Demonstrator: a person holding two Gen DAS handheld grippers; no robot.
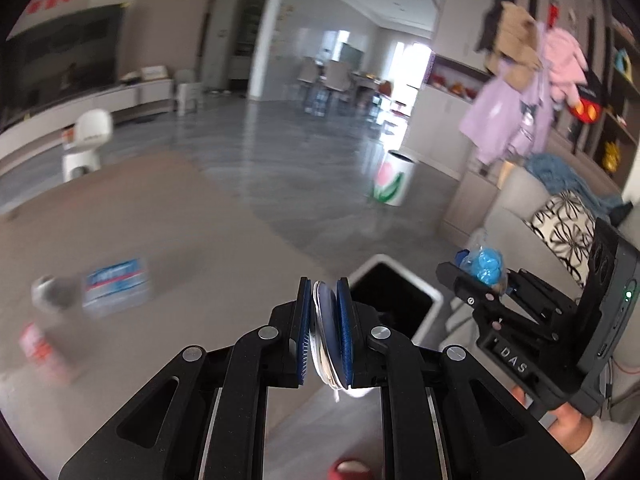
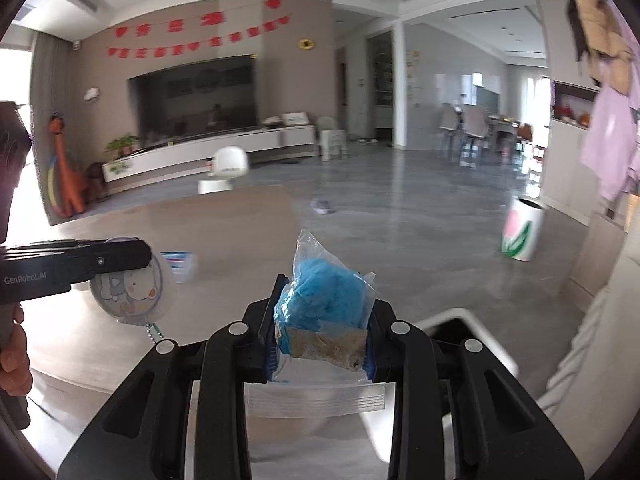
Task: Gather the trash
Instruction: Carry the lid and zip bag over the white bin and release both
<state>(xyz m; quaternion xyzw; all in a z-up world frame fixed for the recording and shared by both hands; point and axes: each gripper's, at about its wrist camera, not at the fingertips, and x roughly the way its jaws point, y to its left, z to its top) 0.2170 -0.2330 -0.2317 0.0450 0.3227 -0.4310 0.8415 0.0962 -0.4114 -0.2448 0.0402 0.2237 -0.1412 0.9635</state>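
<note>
My left gripper (image 1: 325, 286) is shut on a flat round disc (image 1: 325, 332), seen edge-on between the blue pads. In the right wrist view that disc (image 2: 132, 292) shows a cartoon print and a dangling bead chain, under the left gripper (image 2: 136, 258). My right gripper (image 2: 326, 296) is shut on a clear zip bag of crumpled blue material (image 2: 316, 280). The same bag (image 1: 484, 262) shows in the right gripper (image 1: 486, 280) at the right of the left wrist view. A white bin with a black inside (image 1: 394, 292) stands just beyond and below both grippers, its rim (image 2: 472, 316) at lower right.
A pale table (image 1: 180, 220) carries a blurred plastic bottle (image 1: 100, 288). A white tulip-printed tub (image 1: 390, 182) stands on the grey floor. At the right are a sofa with a patterned cushion (image 1: 560, 220) and hanging clothes (image 1: 516, 120). A small white round-headed object (image 1: 90, 136) stands beyond the table.
</note>
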